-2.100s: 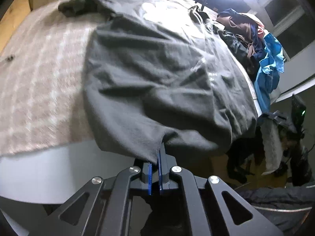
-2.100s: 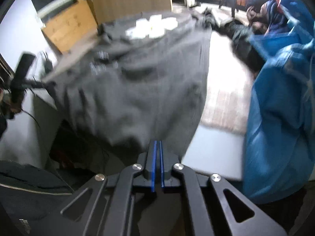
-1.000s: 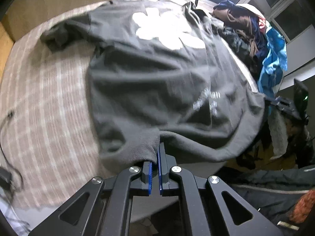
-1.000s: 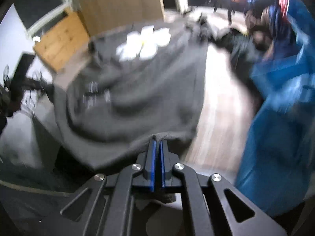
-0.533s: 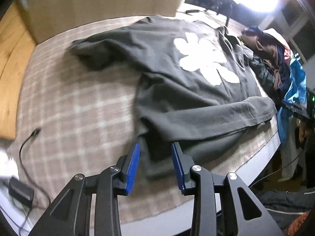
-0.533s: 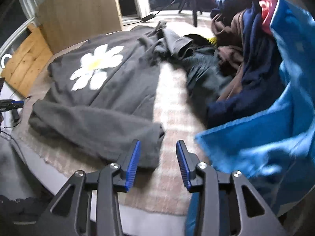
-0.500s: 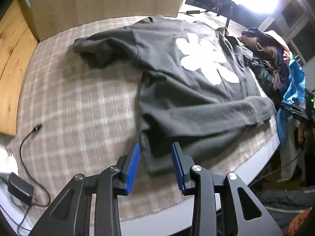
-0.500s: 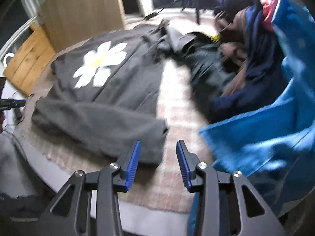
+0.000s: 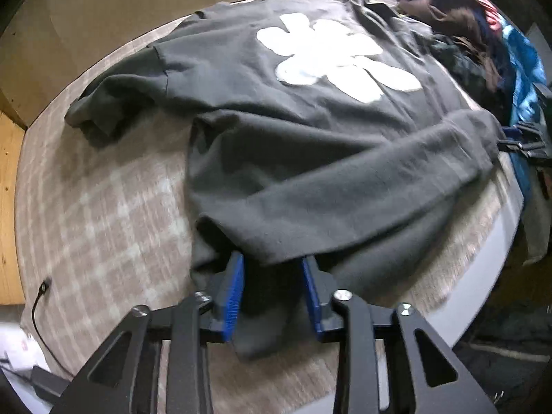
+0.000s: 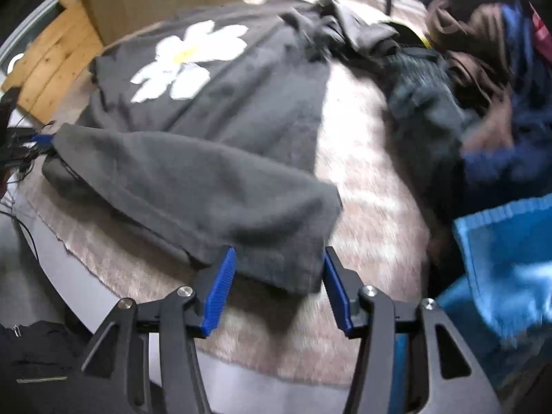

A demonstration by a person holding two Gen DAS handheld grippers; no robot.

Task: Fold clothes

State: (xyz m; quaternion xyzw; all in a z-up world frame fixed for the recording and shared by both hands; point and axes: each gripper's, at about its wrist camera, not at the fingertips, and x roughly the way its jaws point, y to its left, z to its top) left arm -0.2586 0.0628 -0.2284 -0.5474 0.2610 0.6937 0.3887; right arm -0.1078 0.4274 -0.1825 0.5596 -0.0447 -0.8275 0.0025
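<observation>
- Left wrist view: one dark grey sweatshirt [image 9: 310, 145] lies spread on a checked blanket [image 9: 103, 214], its bottom part folded up over the body. One white flower print [image 9: 331, 58] sits on the far half of the sweatshirt.
- The left gripper [image 9: 272, 289] stands at the sweatshirt's near corner. Its two blue pads are apart and closing, with the folded hem between them; the cloth lies slack, not pinched.
- One black cable [image 9: 39, 296] lies on the blanket, well to the left of the sweatshirt.
- One pile of clothes [image 9: 476, 48] sits just beyond the sweatshirt's far right side.
- Right wrist view: the right gripper [image 10: 277, 286] is at the sweatshirt's [image 10: 214, 158] other near corner. Its two pads are apart and opening, the corner lying loose between them.
- One blue cloth [image 10: 500, 262] lies right of the sweatshirt, across bare blanket [image 10: 372, 200].
- The flower print [image 10: 186, 58] shows one yellow centre.
</observation>
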